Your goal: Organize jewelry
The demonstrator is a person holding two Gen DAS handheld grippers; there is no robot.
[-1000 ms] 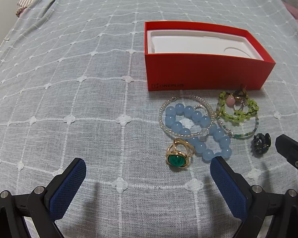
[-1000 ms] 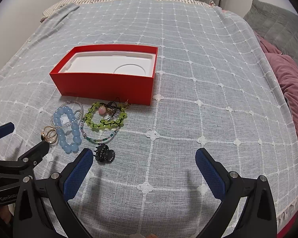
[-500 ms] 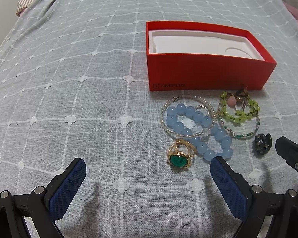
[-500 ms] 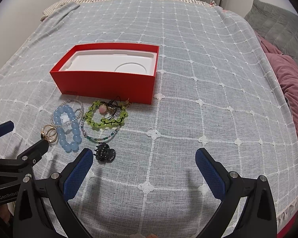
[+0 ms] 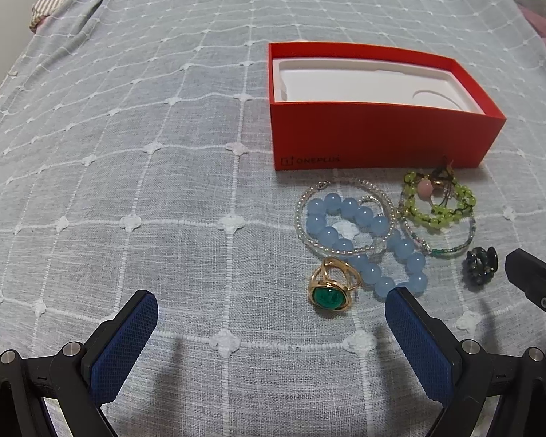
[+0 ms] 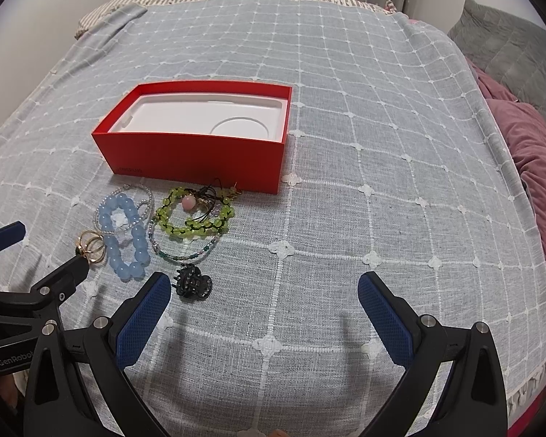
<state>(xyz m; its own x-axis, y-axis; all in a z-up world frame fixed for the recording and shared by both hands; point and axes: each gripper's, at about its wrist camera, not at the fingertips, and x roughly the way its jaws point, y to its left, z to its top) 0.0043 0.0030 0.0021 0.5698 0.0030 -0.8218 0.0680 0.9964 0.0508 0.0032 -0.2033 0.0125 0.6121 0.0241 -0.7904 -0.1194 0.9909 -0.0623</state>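
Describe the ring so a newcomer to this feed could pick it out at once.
Find the red box on the grey checked bedspread; the jewelry lies in a cluster just in front of it. At the cluster's near left edge, touching the pale blue bead bracelet, lies the ring. It alone is gold metal, with an oval green stone.

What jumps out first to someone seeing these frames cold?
The open red box with its bare white tray sits mid-bed on the grey checked bedspread. Just in front lies a jewelry cluster: blue bead bracelet, green bead bracelet, gold ring. Both grippers, left and right, hang open and unloaded.
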